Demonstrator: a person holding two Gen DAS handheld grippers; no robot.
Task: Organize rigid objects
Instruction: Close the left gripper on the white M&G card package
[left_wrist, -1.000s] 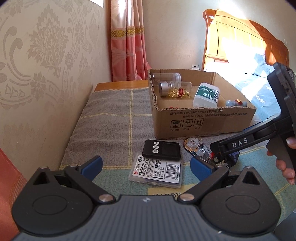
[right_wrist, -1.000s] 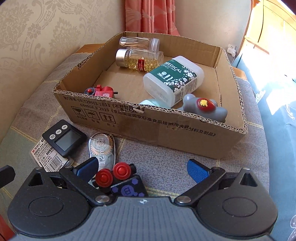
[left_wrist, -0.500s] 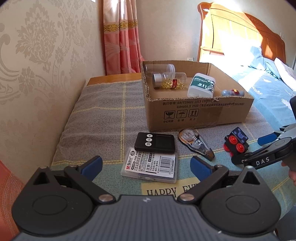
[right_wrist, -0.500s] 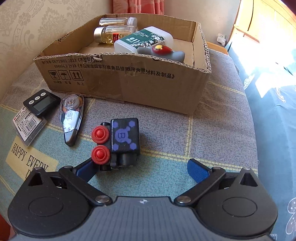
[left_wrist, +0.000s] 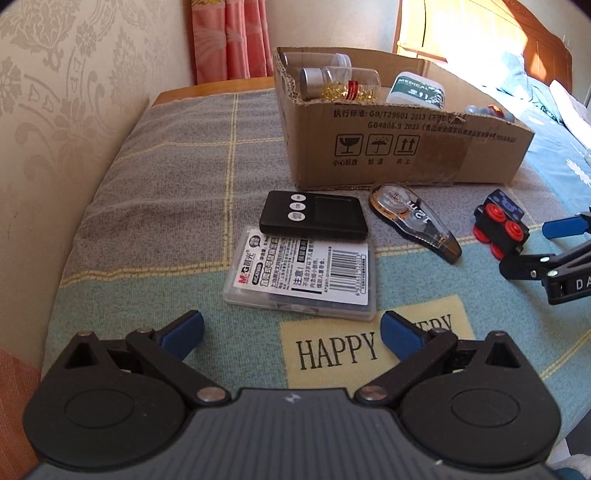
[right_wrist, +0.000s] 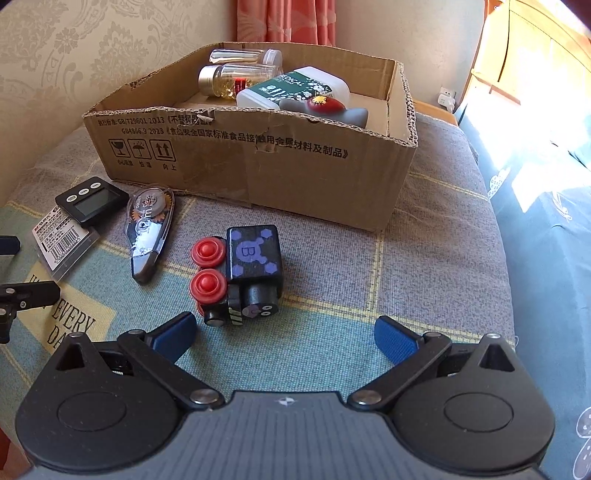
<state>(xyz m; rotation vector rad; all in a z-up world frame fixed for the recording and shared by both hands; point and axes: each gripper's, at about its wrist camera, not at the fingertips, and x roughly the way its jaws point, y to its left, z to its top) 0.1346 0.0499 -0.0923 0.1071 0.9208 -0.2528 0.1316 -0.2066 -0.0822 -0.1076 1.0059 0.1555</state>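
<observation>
A black toy train with red wheels lies on its side on the blanket, just ahead of my open right gripper; it also shows in the left wrist view. A correction tape, a black timer and a clear plastic case lie in front of my open, empty left gripper. The timer rests partly on the case. Behind them stands a cardboard box holding two clear bottles, a white medical bottle and a grey toy.
The blanket-covered table meets a wallpapered wall on the left. Pink curtains hang behind it. A bed with blue bedding and a wooden headboard lies to the right.
The right gripper drew back from the toy train, which now lies free ahead of it. The left gripper moved closer to the case and timer.
</observation>
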